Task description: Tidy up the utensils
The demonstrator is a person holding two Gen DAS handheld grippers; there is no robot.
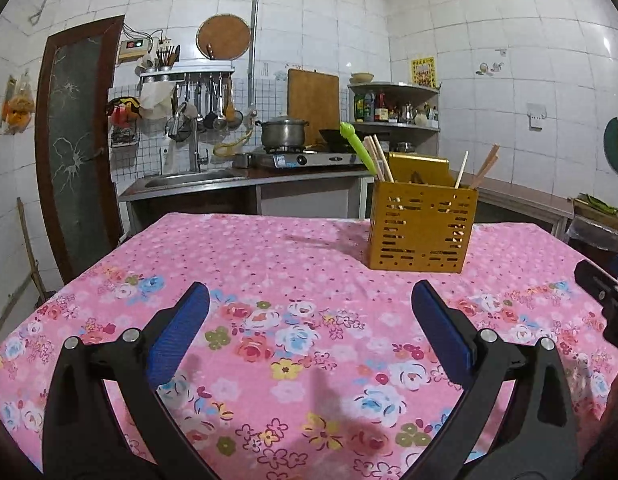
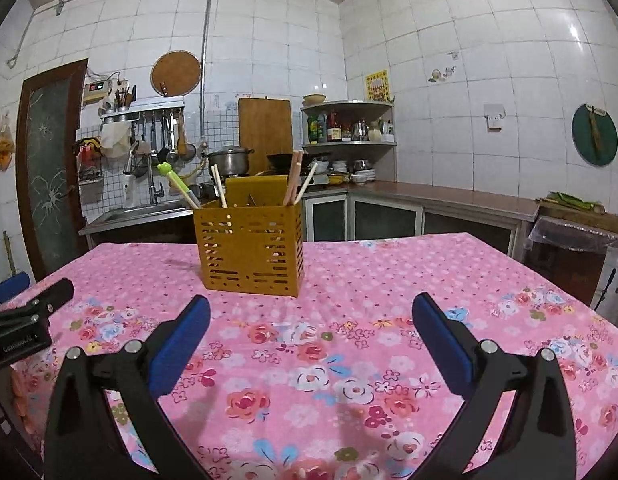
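Note:
A yellow slotted utensil holder point(image 1: 423, 226) stands upright on the pink floral tablecloth point(image 1: 269, 320), ahead and right of my left gripper point(image 1: 309, 300). It holds wooden chopsticks point(image 1: 379, 158) and a green-handled utensil point(image 1: 357, 146). In the right wrist view the holder point(image 2: 249, 248) stands ahead and left of my right gripper point(image 2: 311, 312), with chopsticks point(image 2: 295, 176) and the green utensil point(image 2: 177, 184) sticking out. Both grippers are open and empty, low over the cloth.
The right gripper shows at the right edge of the left wrist view point(image 1: 605, 292); the left gripper shows at the left edge of the right wrist view point(image 2: 25, 320). Behind the table are a sink point(image 1: 189, 178), a stove with a pot point(image 1: 285, 132), and a counter point(image 2: 449, 196).

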